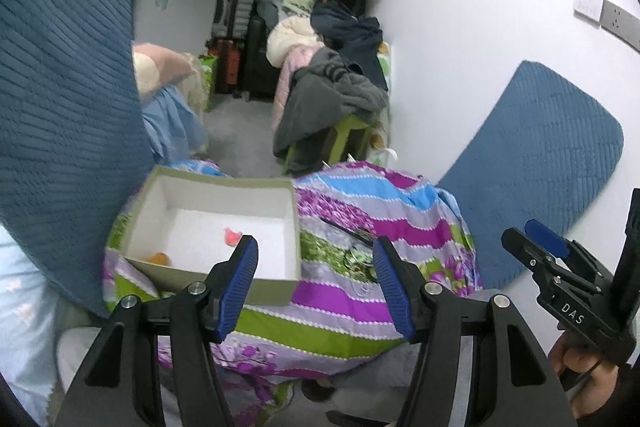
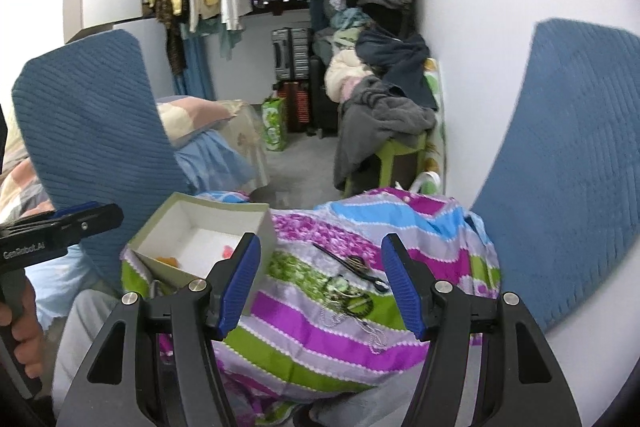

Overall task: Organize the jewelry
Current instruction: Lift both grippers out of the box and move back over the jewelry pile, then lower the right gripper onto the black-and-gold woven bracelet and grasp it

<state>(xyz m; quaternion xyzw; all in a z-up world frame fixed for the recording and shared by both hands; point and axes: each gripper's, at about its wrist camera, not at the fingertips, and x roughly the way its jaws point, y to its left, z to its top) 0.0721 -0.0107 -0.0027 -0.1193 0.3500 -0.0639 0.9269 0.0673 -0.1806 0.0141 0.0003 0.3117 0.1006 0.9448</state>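
Both the left gripper [image 1: 316,267] and the right gripper [image 2: 320,267] hang spread and empty above the striped cloth [image 2: 320,327]. A tangle of jewelry [image 2: 352,301] lies loose on that cloth, just beside the open box [image 1: 224,223], which holds only two small pieces, so most sorting seems left.

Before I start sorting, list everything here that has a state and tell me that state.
Grey cardboard box: lidless, pink and orange items inside.
Silver bead chain: loose on striped floral cloth, outside box.
Black hair clip: on cloth, outside box.
Left gripper: jaws open, empty.
Right gripper: jaws open, empty.
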